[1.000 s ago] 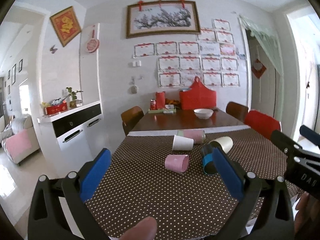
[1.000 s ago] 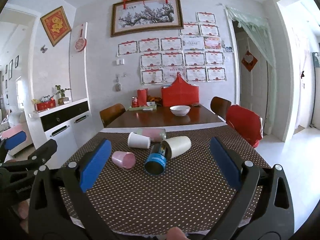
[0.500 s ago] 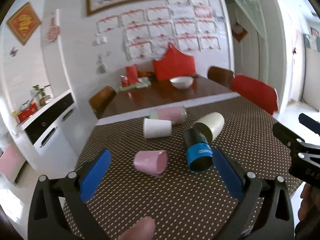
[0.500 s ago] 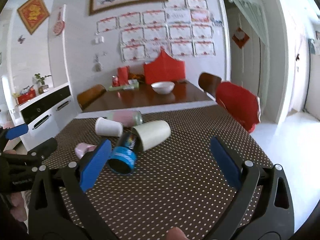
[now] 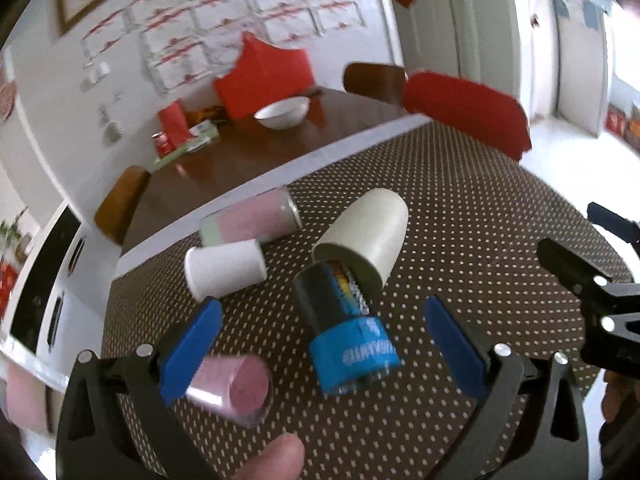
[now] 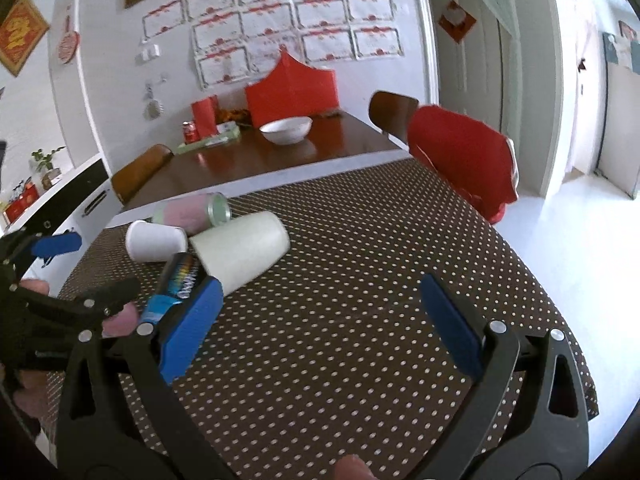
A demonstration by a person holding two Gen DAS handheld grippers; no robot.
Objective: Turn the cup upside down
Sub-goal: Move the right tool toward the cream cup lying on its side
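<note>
Several cups lie on their sides on the dotted brown tablecloth (image 5: 460, 208). A black cup with a blue band (image 5: 346, 332) lies between the open jaws of my left gripper (image 5: 320, 338), its top tucked into a cream cup (image 5: 368, 240). A pink cup (image 5: 236, 386) lies by the left finger (image 5: 192, 344). A white cup (image 5: 226, 268) and a pink-and-green cup (image 5: 252, 222) lie farther back. My right gripper (image 6: 320, 320) is open and empty over the cloth, with the cream cup (image 6: 244, 252) and the blue-banded cup (image 6: 172, 284) at its left.
The left gripper shows at the left edge of the right wrist view (image 6: 60, 312). Behind the cloth is a bare wooden tabletop with a white bowl (image 5: 282, 112), a red box (image 5: 264, 76) and a can. A red-covered chair (image 6: 460, 160) stands at the right, a white sideboard (image 6: 60, 204) at the left.
Both grippers have moved forward and down toward the cups. The blue-banded cup now sits between the left gripper's jaws. The right gripper has shifted to the right of the cups.
</note>
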